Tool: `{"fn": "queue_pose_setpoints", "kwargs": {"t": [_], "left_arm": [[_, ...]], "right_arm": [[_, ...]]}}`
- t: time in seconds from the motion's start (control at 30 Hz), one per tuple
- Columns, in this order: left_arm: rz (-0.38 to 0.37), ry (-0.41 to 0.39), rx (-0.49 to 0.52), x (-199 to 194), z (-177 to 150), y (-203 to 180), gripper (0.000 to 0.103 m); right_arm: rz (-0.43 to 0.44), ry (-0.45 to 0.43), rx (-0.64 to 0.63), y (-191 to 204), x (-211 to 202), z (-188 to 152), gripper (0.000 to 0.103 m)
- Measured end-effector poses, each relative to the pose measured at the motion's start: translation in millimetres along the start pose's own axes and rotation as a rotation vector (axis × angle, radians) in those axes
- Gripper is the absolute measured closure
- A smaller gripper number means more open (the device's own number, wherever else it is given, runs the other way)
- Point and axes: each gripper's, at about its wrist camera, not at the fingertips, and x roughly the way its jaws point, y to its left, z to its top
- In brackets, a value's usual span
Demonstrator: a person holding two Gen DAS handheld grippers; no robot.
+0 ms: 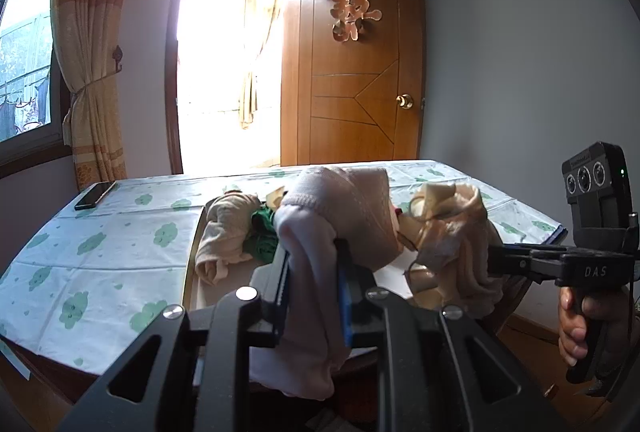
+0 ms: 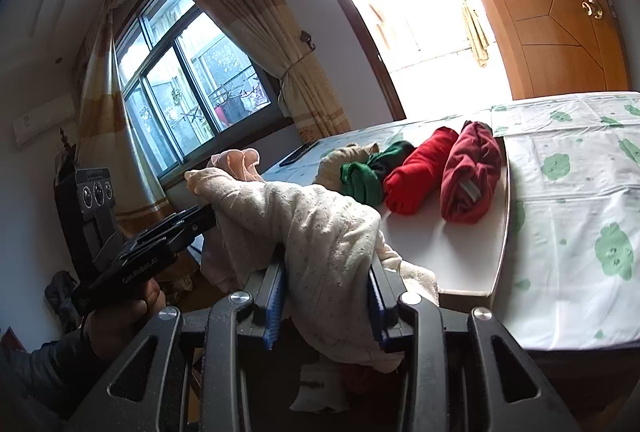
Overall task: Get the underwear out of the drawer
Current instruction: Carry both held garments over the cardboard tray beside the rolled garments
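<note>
From the left wrist camera I see my left hand-held gripper (image 1: 310, 272) pinching a pale pink garment (image 1: 340, 207); the cloth drapes over both blue-padded fingers and hangs past them toward 6 o'clock, so the pads are mostly covered. At 3 o'clock in that view the right hand-held gripper (image 1: 486, 258) comes in sideways, a hand (image 1: 576, 328) on its grip, its tips buried in a cream garment (image 1: 452, 232). From the right wrist camera that cream garment (image 2: 320, 232), dotted with small eyelets, sits clamped between the narrowly set fingers of the right hand-held gripper (image 2: 326, 296) and spills over them. The left hand-held gripper (image 2: 208, 218) shows at 9 o'clock, its tips hidden under cloth. Beyond, toward 1 o'clock, a white tray-like panel (image 2: 448, 252) lies on the surface (image 2: 580, 191), covered in a green-cloud print, carrying rolled pieces: beige (image 2: 340, 163), green (image 2: 368, 175), red (image 2: 420, 171) and dark red (image 2: 472, 171). Whether that panel is the drawer I cannot tell. What lies beneath the grippers is cut off.
</note>
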Motion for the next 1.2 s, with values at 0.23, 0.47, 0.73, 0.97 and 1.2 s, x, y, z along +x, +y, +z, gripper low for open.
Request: {"fn": "queue_pose_setpoints", "kwargs": {"t": [0.23,0.47,0.73,0.97,1.2], "left_arm": [[0.001,0.009,-0.017,22.8,22.3,2.5,0.085],[-0.004,0.017,-0.046,42.9,38.0,6.9,0.085],[0.002,0.04,-0.09,71.0,56.1,16.2,0.084],[0.016,0.028,-0.107,96.8,75.9,22.5,0.085],[-0.003,0.027,-0.168,120.2,93.1,33.6,0.084]], "right_arm": [[-0.031,-0.038,0.026,-9.0,8.1,30.0,0.065],[-0.047,-0.052,0.081,-21.3,20.4,49.1,0.065],[-0.072,-0.06,0.137,-34.3,37.5,68.5,0.065],[-0.094,-0.062,0.197,-48.5,56.2,88.1,0.065],[-0.121,-0.101,0.258,-59.4,72.9,106.5,0.065]]}}
